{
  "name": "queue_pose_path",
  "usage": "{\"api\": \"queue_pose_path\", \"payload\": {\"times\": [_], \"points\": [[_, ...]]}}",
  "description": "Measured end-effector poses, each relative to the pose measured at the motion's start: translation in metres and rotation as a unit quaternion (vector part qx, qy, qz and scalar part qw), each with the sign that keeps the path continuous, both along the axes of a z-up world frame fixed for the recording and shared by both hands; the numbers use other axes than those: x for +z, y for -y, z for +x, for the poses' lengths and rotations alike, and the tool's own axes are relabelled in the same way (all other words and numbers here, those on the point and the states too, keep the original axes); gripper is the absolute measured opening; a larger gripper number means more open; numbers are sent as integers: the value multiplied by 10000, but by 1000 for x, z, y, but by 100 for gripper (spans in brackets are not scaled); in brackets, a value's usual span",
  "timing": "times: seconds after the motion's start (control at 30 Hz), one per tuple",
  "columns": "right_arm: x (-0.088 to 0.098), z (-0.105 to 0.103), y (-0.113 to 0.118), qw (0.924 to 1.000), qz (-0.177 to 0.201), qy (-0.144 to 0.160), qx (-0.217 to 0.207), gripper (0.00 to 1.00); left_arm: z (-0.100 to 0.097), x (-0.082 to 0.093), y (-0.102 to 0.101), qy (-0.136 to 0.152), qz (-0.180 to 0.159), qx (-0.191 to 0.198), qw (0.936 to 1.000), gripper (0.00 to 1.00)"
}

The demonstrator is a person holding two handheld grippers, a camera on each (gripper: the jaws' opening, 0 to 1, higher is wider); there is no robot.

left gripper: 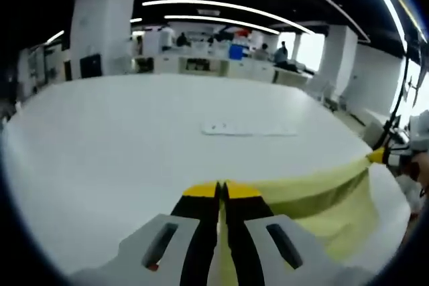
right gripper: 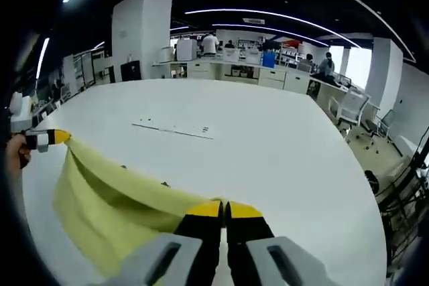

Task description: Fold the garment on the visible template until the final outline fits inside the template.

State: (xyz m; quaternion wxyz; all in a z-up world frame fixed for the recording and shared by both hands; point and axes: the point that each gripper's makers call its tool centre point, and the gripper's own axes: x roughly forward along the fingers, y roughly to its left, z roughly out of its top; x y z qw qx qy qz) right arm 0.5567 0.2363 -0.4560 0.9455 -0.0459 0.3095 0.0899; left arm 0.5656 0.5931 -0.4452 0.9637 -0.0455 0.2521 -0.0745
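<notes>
Garment (left gripper: 322,195), pale yellow, hangs stretched between our two grippers above the white table (left gripper: 134,138).
Left gripper (left gripper: 222,191) and right gripper (right gripper: 224,209) each have jaws pressed together on a top corner of the cloth; beyond both tips we see a faint template outline (right gripper: 175,128) on the table.

Both jaws pressed together, the left hand-held gripper (left gripper: 222,191) and the right hand-held gripper (right gripper: 224,209) each pinch an opposite end of the yellow cloth (right gripper: 114,202), well apart, above the surface (right gripper: 268,138).
</notes>
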Motion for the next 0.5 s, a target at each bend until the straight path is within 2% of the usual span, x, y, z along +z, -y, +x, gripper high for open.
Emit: {"api": "queue_pose_path", "payload": {"times": [0.1,0.37,0.5], "points": [[-13,4,-1,9999,36,-115,-40,0,3,-13,-2,-129,-52,81,9999,0],[-33,13,-4,9994,148,-316,-55,0,12,-38,-6,-328,77,228,9992,0],[-43,17,-2,9989,222,-416,-79,0,14,-48,-8,-436,-53,355,9984,0]]}}
